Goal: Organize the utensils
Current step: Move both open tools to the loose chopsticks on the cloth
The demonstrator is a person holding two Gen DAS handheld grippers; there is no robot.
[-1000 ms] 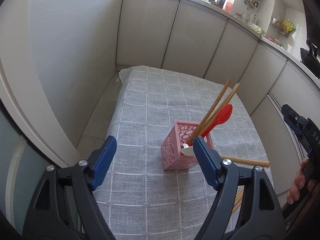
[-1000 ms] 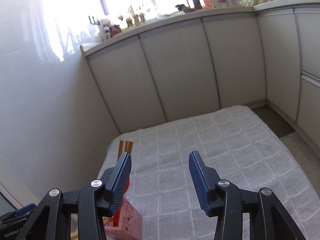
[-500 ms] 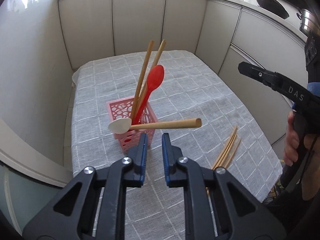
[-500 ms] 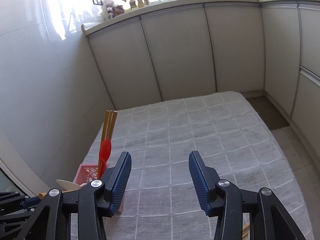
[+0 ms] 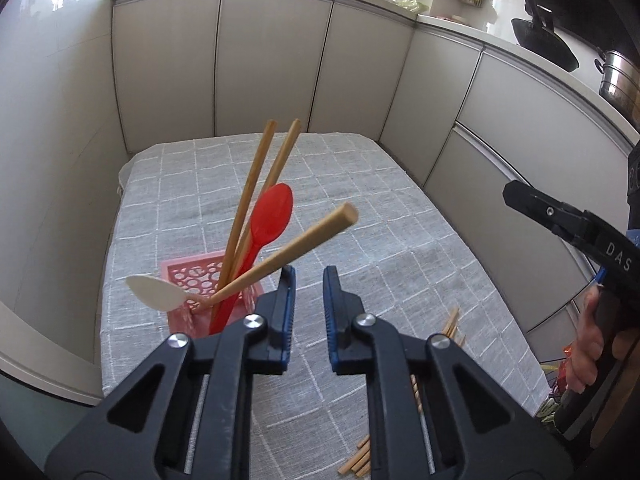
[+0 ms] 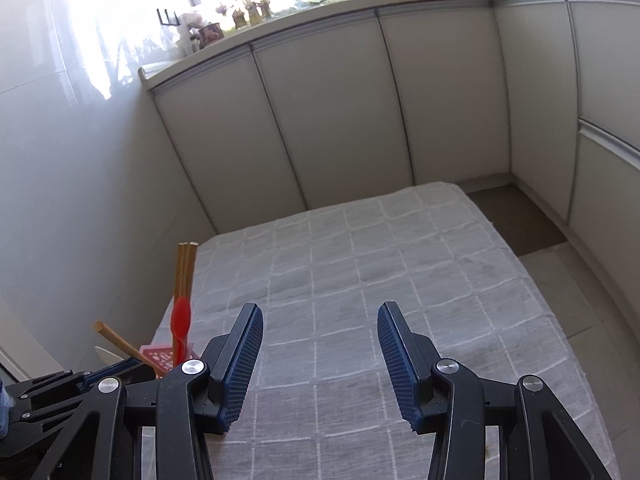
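A pink perforated holder (image 5: 200,280) stands on the grey checked cloth (image 5: 360,208). It holds two wooden chopsticks (image 5: 256,184), a red spoon (image 5: 268,220) and a white spoon with a wooden handle (image 5: 256,268) that leans across its rim, bowl to the left. My left gripper (image 5: 308,276) hovers just right of the holder, its jaws nearly closed with a narrow gap and nothing between them. Loose chopsticks (image 5: 452,324) lie on the cloth to the right. My right gripper (image 6: 320,312) is open and empty above the cloth; the holder (image 6: 160,358) is at its lower left.
White cabinet doors (image 5: 272,68) surround the table on the far and right sides. More chopstick ends (image 5: 358,466) lie at the near edge of the cloth. The right gripper's body and the hand holding it (image 5: 588,352) show at the right of the left wrist view.
My left gripper closed from wide open to a narrow gap a second ago and has since risen closer to the holder. The white spoon's handle has tilted upward. The right gripper stayed open.
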